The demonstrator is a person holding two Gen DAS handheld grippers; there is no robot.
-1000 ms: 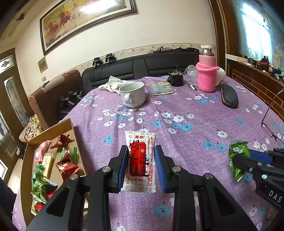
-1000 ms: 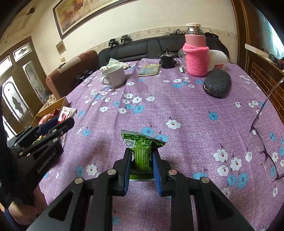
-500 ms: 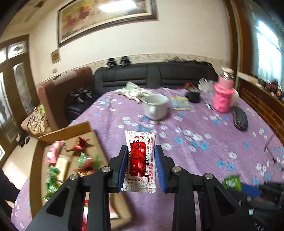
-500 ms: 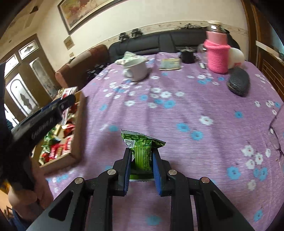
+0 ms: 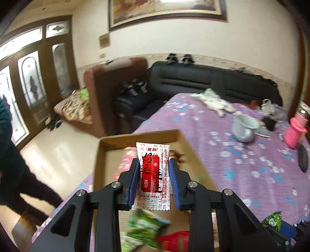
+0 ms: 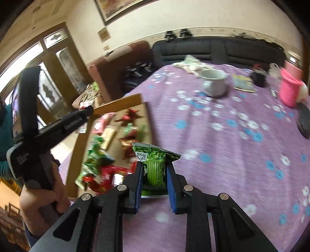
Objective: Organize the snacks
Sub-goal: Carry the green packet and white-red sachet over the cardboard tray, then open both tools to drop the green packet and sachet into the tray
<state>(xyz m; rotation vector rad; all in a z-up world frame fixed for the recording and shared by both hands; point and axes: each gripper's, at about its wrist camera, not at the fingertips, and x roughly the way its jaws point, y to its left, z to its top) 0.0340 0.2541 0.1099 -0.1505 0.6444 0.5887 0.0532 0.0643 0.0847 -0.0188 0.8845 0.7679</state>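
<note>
We hold two snack packets above a bench (image 6: 222, 155) draped in a purple cloth with white and blue flowers. Our left gripper (image 5: 154, 172) pinches a white sachet with red print (image 5: 154, 174) upright between its blue pads, the packet hanging in the air over an open cardboard box (image 5: 135, 136) that sits at the bench's edge. Our right gripper (image 6: 154, 175) clamps a green packet (image 6: 155, 164) the same way, above the cloth and just beside the box's right-hand wall.

Inside the box lie loose snacks, blurred in both views: green wrappers (image 6: 95, 157), red ones (image 6: 104, 174) and a pale bar (image 6: 108, 135). In the right wrist view our left hand (image 6: 40, 197) grips the handle of the left gripper, which reaches across the box from the left.

Farther back on the bench stand a white mug (image 6: 214, 82), a pink knitted bottle sleeve (image 6: 290, 90), a small black pot (image 6: 258, 76), a booklet (image 6: 243, 83) and a crumpled pale cloth (image 6: 190, 63); a dark case (image 6: 304, 122) lies at the right edge. Behind the bench runs a black sofa (image 5: 213, 83), with a brown armchair (image 5: 114, 93) beside it and a framed painting (image 5: 166, 9) on the wall. At the far left of the left wrist view a person in dark trousers (image 5: 25, 186) stands on the tiled floor.
</note>
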